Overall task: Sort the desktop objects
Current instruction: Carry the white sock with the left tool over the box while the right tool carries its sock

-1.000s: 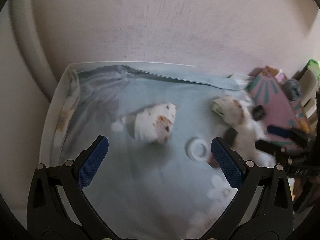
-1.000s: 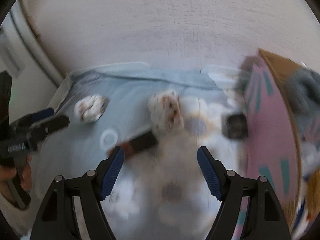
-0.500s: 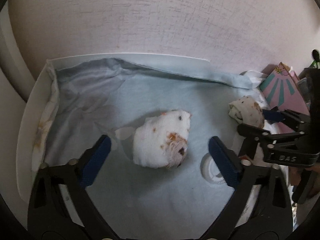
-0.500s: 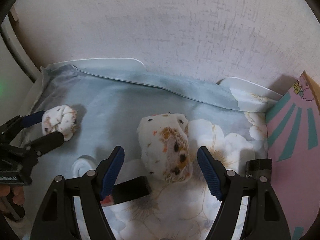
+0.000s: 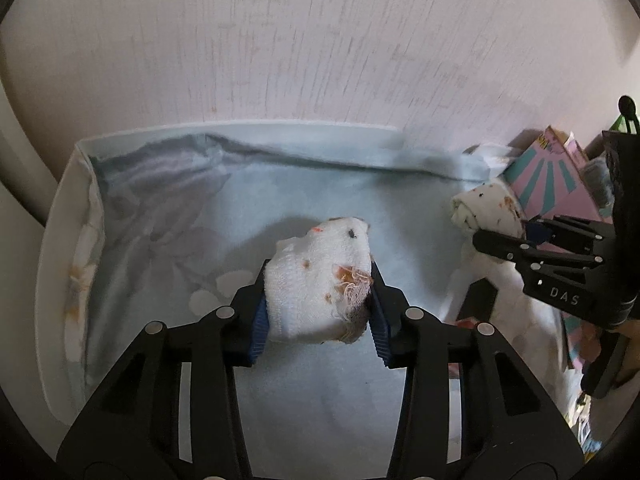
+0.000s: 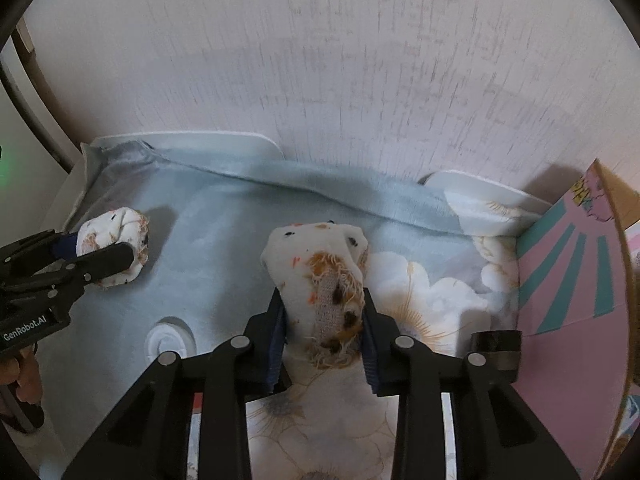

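Observation:
Two rolled white cloths with orange and dark spots lie on a pale blue sheet. In the left wrist view one roll sits between the blue pads of my left gripper, whose jaws are closing and press on both its sides. In the right wrist view the other roll, frayed at its near end, is squeezed by my right gripper, which is closing as well. Each view shows the other gripper at its edge: the right gripper on its roll, the left gripper on its roll.
The sheet lines a white tray set against a textured wall. A pink box with teal rays stands at the right. A white ring lies on the sheet, and a black clip sits beside the box.
Both grippers moved in over their rolls and their jaws closed from wide apart onto the cloth. The rolls now sit between the pads.

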`<state>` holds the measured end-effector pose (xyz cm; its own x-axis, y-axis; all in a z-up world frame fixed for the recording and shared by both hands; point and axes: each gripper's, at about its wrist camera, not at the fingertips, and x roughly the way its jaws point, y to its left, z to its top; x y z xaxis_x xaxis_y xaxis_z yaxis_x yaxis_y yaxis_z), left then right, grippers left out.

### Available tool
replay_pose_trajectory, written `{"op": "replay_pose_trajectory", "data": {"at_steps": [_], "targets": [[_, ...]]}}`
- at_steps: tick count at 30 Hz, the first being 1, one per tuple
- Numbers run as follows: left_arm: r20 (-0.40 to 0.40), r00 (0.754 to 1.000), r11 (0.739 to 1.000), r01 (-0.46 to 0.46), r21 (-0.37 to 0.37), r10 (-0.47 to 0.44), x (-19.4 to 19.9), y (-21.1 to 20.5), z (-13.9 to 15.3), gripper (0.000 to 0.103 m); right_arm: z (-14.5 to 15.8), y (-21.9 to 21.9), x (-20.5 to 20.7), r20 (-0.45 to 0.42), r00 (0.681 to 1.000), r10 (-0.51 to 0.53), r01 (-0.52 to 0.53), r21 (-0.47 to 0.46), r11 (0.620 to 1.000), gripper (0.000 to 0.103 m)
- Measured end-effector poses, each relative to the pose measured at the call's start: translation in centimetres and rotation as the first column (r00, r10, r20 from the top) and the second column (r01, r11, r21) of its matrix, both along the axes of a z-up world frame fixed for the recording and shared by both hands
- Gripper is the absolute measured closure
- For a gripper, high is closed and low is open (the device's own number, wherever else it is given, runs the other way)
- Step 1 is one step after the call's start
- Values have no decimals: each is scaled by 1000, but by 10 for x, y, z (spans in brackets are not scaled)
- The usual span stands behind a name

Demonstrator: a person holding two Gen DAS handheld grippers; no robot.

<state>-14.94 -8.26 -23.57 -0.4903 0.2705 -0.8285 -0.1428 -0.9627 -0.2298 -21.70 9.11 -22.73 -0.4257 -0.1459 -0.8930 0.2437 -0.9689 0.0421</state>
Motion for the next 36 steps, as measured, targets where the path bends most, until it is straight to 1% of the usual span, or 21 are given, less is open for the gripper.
{"op": "replay_pose_trajectory", "data": {"at_steps": [4,8,15,19,23,25,27,30,36], "targets": [[-23,1000,1000,-16,14,16,1,-1,19,65,13,2,2,-2,1000,0,0,-25,1000,73],[-14,999,999,-39,32,40,-1,0,36,65,32,2,0,5,1000,-9,10,-83,997,73],[-54,997,997,-45,59,48,6,13,81,65,77,-1,11,-35,999,13,-17,-115,993,73],[-78,996,996,-38,82,45,4,28,106,65,109,8,24,-53,998,24,-31,-133,991,73],[-115,993,994,-17,104,29,9,36,137,65,126,2,27,-68,998,16,-26,-159,987,73],[-133,991,994,-3,111,17,12,45,152,65,139,13,35,-79,997,-2,-11,-161,987,73],[-140,990,991,13,134,6,17,51,164,65,150,24,42,-89,996,-19,5,-160,987,73],[-156,988,987,45,157,-20,20,68,177,65,162,43,53,-98,994,-51,36,-152,988,73],[-185,977,979,133,155,-104,29,112,192,65,172,82,85,-102,989,-108,95,-128,987,73]]}}
